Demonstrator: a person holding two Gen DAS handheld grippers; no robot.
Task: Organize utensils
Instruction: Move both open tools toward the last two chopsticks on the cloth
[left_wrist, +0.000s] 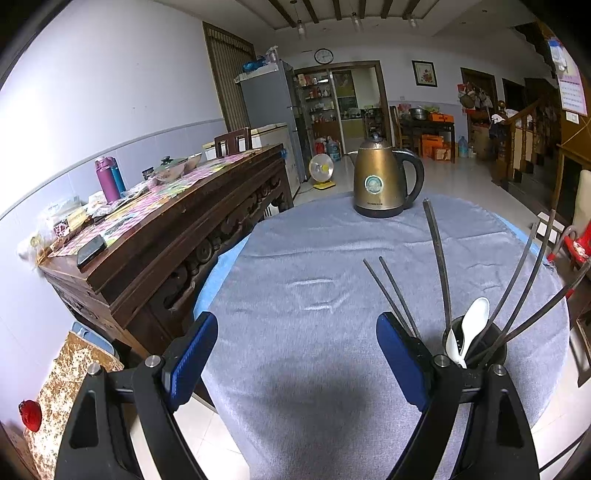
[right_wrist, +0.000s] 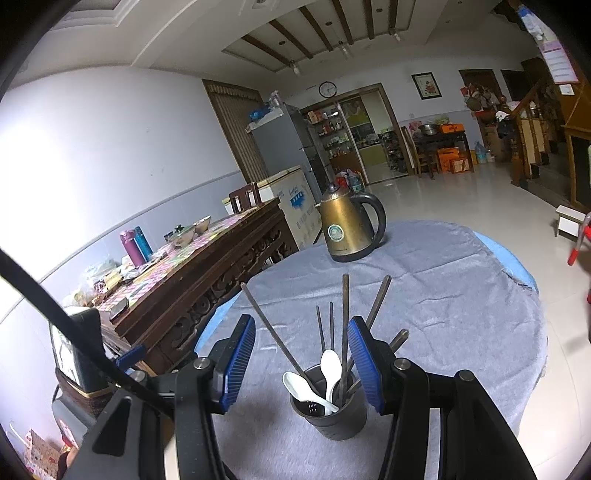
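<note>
Left gripper (left_wrist: 297, 354): jaws wide apart, empty; holder just off its right finger.
Right gripper (right_wrist: 301, 363): jaws part-open, nothing pinched.
Holder (right_wrist: 332, 413): between and just ahead of right fingers, chopsticks (right_wrist: 345, 325) and spoons (right_wrist: 330, 365) standing inside.
Cloth (right_wrist: 443, 295): no stray utensils visible (task looks nearly finished).

Holder (left_wrist: 474, 345) base hidden behind left gripper (left_wrist: 297, 354) frame; chopstick (left_wrist: 550, 295) tip cut off at right edge.
</note>
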